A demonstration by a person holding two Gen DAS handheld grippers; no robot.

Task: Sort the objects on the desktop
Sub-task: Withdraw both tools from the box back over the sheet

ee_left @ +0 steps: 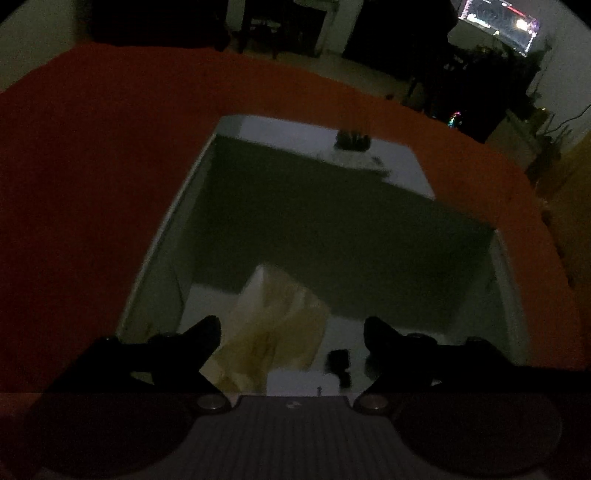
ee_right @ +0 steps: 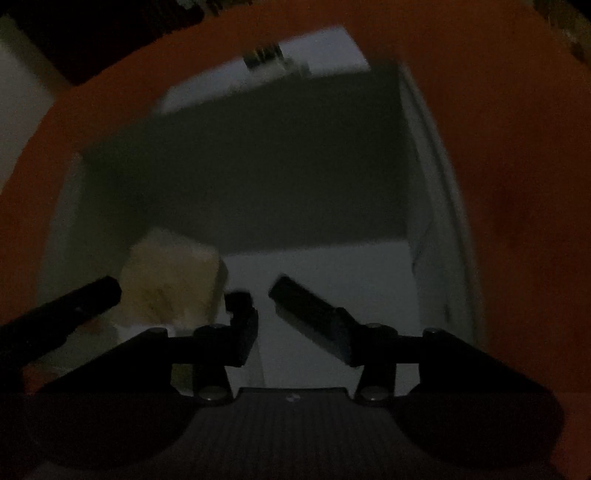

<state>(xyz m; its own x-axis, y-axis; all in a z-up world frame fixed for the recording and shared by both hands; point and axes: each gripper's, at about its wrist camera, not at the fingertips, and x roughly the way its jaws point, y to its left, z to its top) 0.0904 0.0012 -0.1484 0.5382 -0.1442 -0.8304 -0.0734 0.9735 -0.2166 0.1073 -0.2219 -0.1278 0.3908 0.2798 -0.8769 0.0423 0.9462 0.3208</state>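
The scene is very dim. A white open box (ee_left: 166,236) (ee_right: 436,166) stands on an orange cloth. In it lies a crumpled beige object (ee_left: 273,325) (ee_right: 170,280), near the box's close wall. My left gripper (ee_left: 291,326) hangs open above the box, its fingers wide apart, with the beige object below the gap and nothing pressed between the pads. One of its fingers (ee_right: 92,299) shows at the left of the right wrist view. My right gripper (ee_right: 260,291) is open over the box's white floor, just right of the beige object, with nothing in it.
The orange cloth (ee_left: 92,166) (ee_right: 517,147) surrounds the box. A small dark item (ee_left: 352,140) (ee_right: 264,55) sits at the box's far rim. A small black shape (ee_left: 340,363) lies low in the box; what it is I cannot tell. Dark furniture and a lit screen (ee_left: 495,22) are behind.
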